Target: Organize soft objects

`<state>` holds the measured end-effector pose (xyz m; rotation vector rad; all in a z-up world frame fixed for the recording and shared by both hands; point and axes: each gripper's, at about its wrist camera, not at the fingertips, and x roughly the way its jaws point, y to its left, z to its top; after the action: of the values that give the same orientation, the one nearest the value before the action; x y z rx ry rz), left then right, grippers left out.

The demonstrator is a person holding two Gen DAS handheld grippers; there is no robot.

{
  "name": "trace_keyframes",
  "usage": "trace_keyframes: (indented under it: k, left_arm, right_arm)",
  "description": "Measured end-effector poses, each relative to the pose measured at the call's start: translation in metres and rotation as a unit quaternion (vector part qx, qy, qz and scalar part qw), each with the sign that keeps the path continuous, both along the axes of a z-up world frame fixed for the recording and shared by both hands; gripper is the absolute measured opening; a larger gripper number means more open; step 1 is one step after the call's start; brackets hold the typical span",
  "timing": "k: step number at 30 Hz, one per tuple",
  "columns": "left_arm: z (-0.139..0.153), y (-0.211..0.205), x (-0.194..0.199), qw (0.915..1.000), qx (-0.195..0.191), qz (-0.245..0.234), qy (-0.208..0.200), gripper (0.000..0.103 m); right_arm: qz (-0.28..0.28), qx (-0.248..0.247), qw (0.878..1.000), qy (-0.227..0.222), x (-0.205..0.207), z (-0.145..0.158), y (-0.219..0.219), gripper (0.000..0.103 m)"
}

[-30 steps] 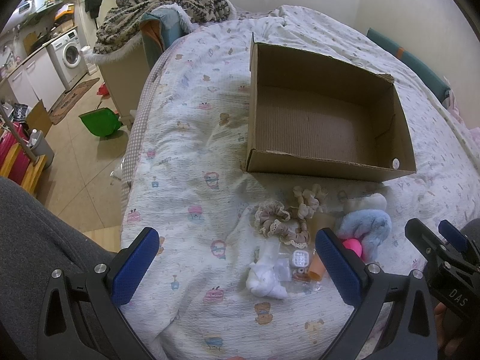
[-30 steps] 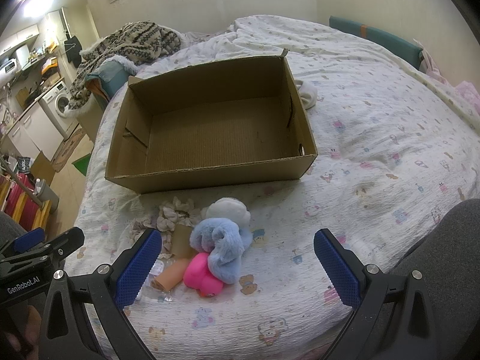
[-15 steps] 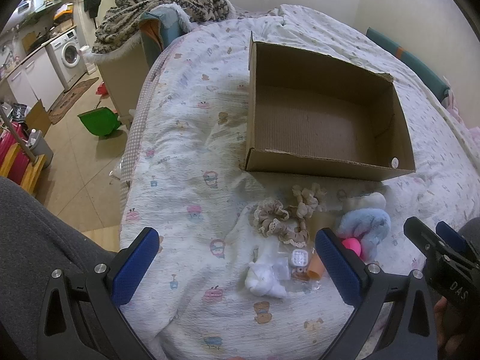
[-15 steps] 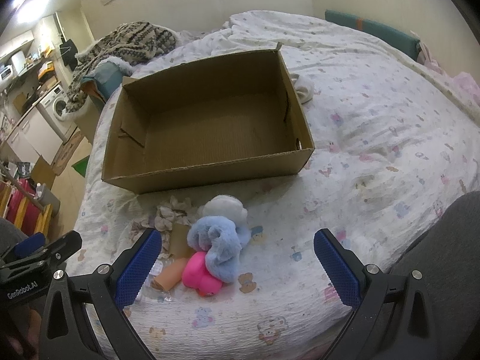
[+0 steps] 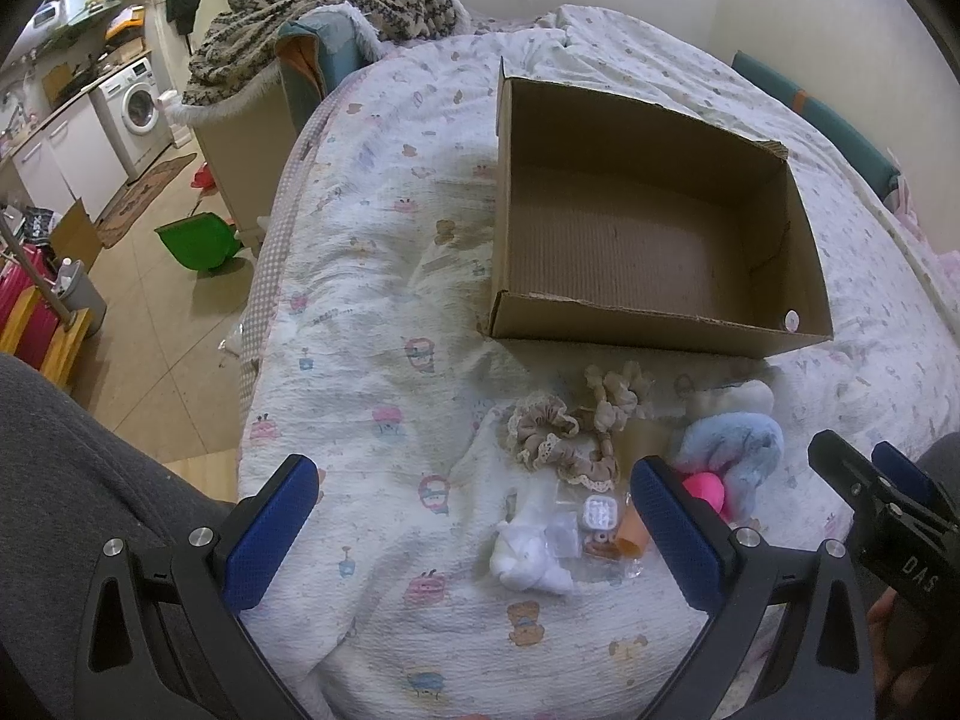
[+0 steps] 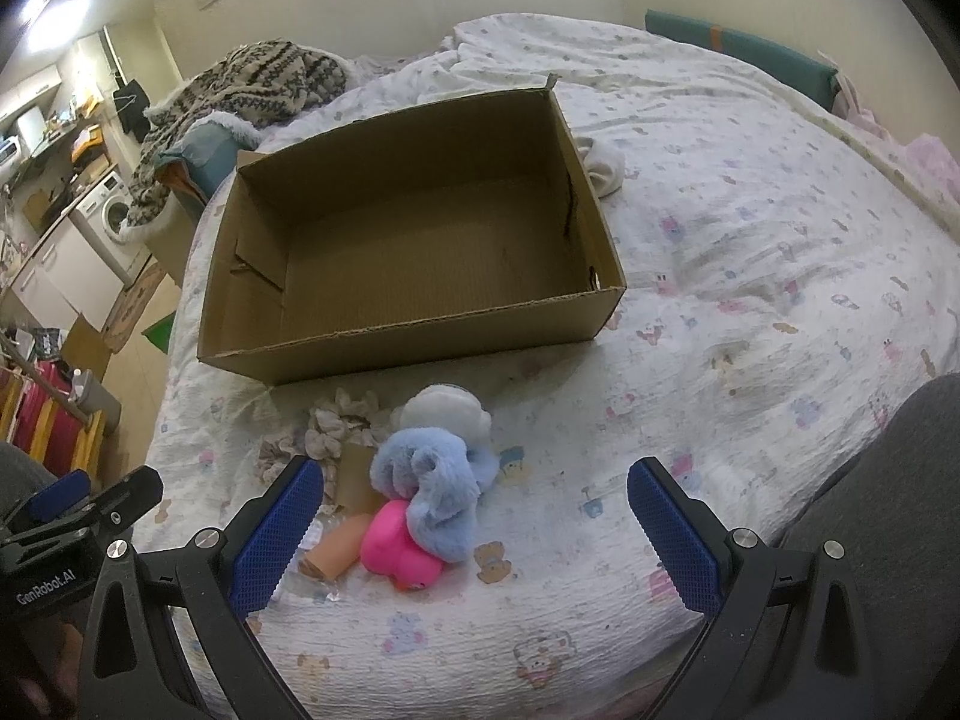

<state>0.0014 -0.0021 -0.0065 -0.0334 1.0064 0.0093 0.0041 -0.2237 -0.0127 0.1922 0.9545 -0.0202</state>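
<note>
Between the right claw [image 6: 480, 531] fingers lies the blue plush [image 6: 429, 480].

A cardboard box [image 6: 414, 246] sits on the bed [image 6: 750, 276], open side up, with nothing in it. Just before its near wall lies a cluster of small items on the quilt. In the left wrist view, 2 scrunchies [image 5: 561, 438] lie at the cluster's left and a knotted scrunchie [image 5: 618, 390] lies behind them, nearer the box. To their right a plush toy [image 6: 432, 474] lies over a rubber toy [image 6: 399, 546], with a round plush [image 6: 444, 411] behind it. Nearest the viewer lie a cotton wad [image 5: 528, 555], a small case [image 5: 598, 513] and a cup [image 6: 333, 549] on its side. A rolled sock [image 6: 603, 165] lies to the right of the box's far corner. A blanket heap [image 5: 336, 6] lies beyond the bed's far left edge.
</note>
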Motion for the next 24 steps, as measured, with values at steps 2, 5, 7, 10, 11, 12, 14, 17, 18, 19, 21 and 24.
trace_keyframes:
  k: [2,5,7,10,11,12,14,17,18,19,21,24]
  left_arm:
    - [0.000,0.000,0.000,1.0000,0.000,0.000,0.001,0.103]
    - [0.000,0.000,0.000,1.0000,0.000,0.000,0.001,0.103]
    - [0.000,0.000,0.000,1.0000,0.000,0.000,0.000,0.103]
    - [0.000,0.000,0.000,1.0000,-0.001,0.000,0.001,0.103]
    - [0.000,0.000,0.000,1.0000,0.000,0.000,0.001,0.103]
    - [0.000,0.000,0.000,1.0000,0.000,0.000,0.001,0.103]
    - [-0.001,0.000,0.000,1.0000,0.000,0.000,0.002,0.103]
    - [-0.001,0.001,0.001,1.0000,-0.003,0.003,0.002,0.103]
    - [-0.002,0.002,0.001,1.0000,-0.004,0.004,0.003,0.103]
    - [-0.002,0.003,0.001,1.0000,-0.006,0.004,0.005,0.103]
    - [-0.002,0.007,0.003,0.9996,-0.024,0.005,0.012,0.103]
    - [-0.003,0.010,0.005,0.9994,-0.026,0.013,0.017,0.103]
  right_arm:
    - [0.000,0.000,1.000,-0.001,0.000,0.000,0.000,0.103]
    - [0.000,0.000,1.000,0.000,0.000,0.000,0.000,0.103]
    - [-0.001,0.001,1.000,0.000,0.000,0.000,0.000,0.103]
    - [0.000,0.002,1.000,0.000,0.000,0.000,0.000,0.103]
    - [0.000,0.003,1.000,0.001,0.000,-0.001,0.000,0.103]
    - [0.001,0.008,1.000,0.003,0.000,-0.001,-0.001,0.103]
    - [0.005,0.028,0.999,0.017,0.005,-0.002,-0.003,0.103]
    - [0.010,0.067,0.997,0.046,0.015,-0.006,-0.009,0.103]
    - [0.010,0.078,0.995,0.058,0.020,-0.009,-0.012,0.103]
    - [0.008,0.090,0.993,0.071,0.023,-0.012,-0.014,0.103]
    - [0.008,0.111,0.988,0.105,0.033,-0.021,-0.018,0.103]
    - [0.010,0.140,0.977,0.160,0.043,-0.037,-0.019,0.103]
